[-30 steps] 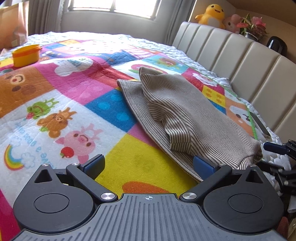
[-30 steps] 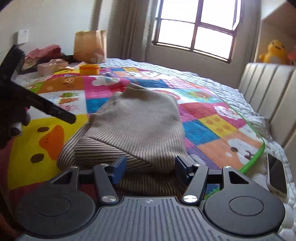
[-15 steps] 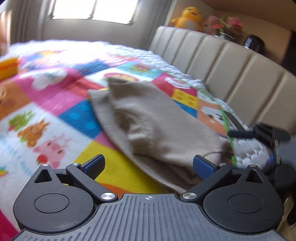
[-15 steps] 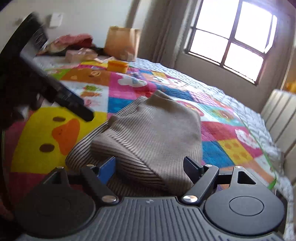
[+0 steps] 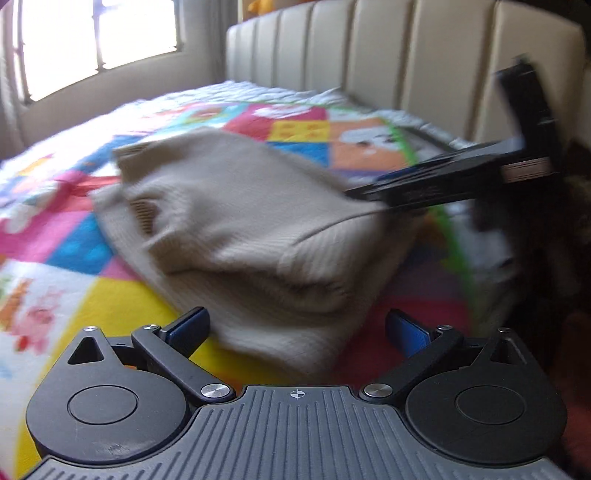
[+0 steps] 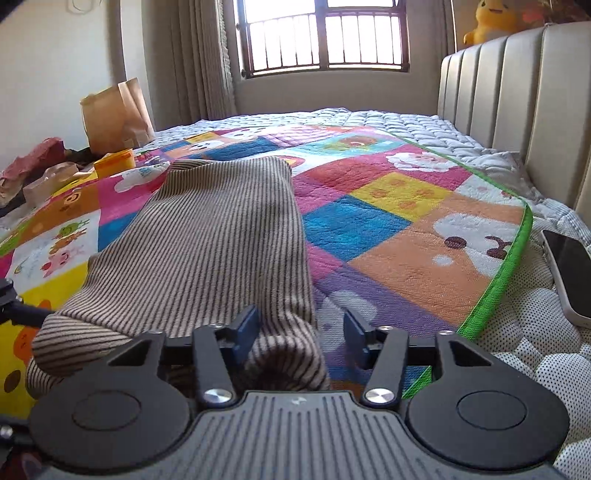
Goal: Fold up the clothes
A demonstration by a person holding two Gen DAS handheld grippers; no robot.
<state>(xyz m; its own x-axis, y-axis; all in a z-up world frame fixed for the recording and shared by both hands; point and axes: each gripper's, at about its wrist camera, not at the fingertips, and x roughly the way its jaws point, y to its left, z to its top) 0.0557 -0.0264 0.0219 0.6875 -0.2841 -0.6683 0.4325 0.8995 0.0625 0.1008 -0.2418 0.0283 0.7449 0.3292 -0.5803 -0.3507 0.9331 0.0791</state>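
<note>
At the left of the frame, the left hand-held gripper [image 5: 295, 328] gapes wide and empty before the striped sweater [image 5: 236, 221], which lies bunched in the middle on the patchwork quilt [image 5: 66, 240]. The knit looks soft, light and floppy; its thick lower hem seems the surest hold. Lower centre, the right hand-held gripper [image 6: 301, 334] stands open, the hem between its fingers, ungripped.

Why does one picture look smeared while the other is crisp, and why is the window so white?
Left wrist view: motion blur smears the striped sweater and quilt. Right wrist view: sharp, stripes distinct. Both: the window is overexposed by backlight; fisheye bends the headboard.
</note>
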